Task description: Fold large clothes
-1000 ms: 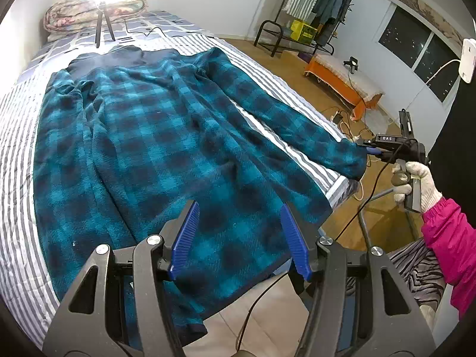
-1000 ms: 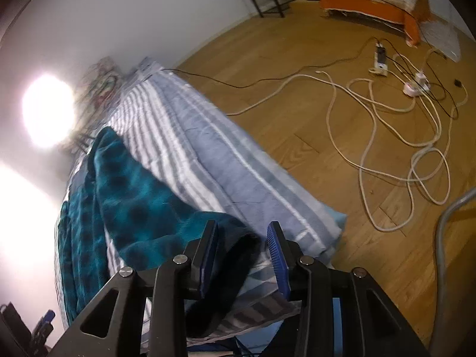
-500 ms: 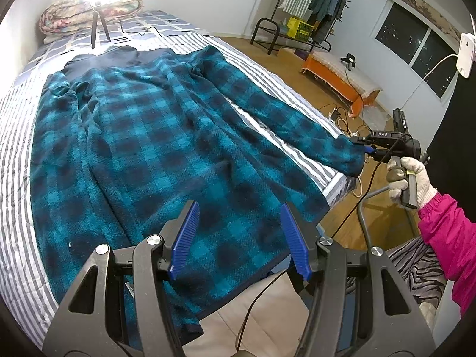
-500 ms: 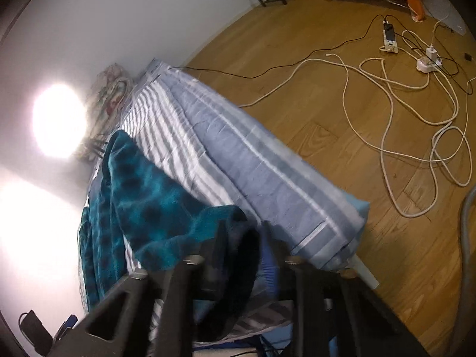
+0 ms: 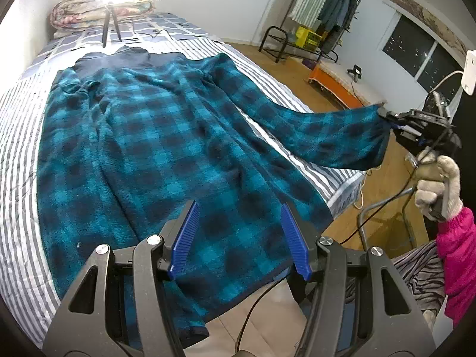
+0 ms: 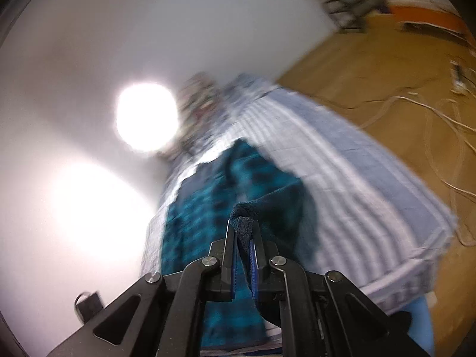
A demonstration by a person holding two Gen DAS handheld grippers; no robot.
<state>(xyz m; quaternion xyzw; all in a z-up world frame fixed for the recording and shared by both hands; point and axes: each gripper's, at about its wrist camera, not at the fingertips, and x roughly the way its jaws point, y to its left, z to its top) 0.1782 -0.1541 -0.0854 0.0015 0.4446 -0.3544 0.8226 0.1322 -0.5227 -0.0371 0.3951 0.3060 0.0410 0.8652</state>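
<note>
A large teal-and-black checked fleece robe (image 5: 154,148) lies spread flat on the striped bed (image 5: 17,154). Its right sleeve (image 5: 333,131) is lifted off the bed edge and stretched toward the right. My right gripper (image 5: 386,119) is shut on the sleeve's cuff (image 6: 244,226); the dark fleece is pinched between its blue pads (image 6: 254,263). A gloved hand (image 5: 437,184) in a pink sleeve holds that gripper. My left gripper (image 5: 238,235) hovers open above the robe's lower hem with nothing between its fingers.
A tripod (image 5: 110,23) and a rolled quilt (image 5: 101,9) sit at the bed's head. To the right are wooden floor, a clothes rack (image 5: 315,20), an orange bench (image 5: 336,83) and loose white cables (image 6: 440,125). A striped cloth (image 5: 416,270) lies at lower right.
The right gripper shut on the sleeve's cuff and lifted it up off the bed edge, pulling the sleeve taut. The left gripper stayed open and nearly still.
</note>
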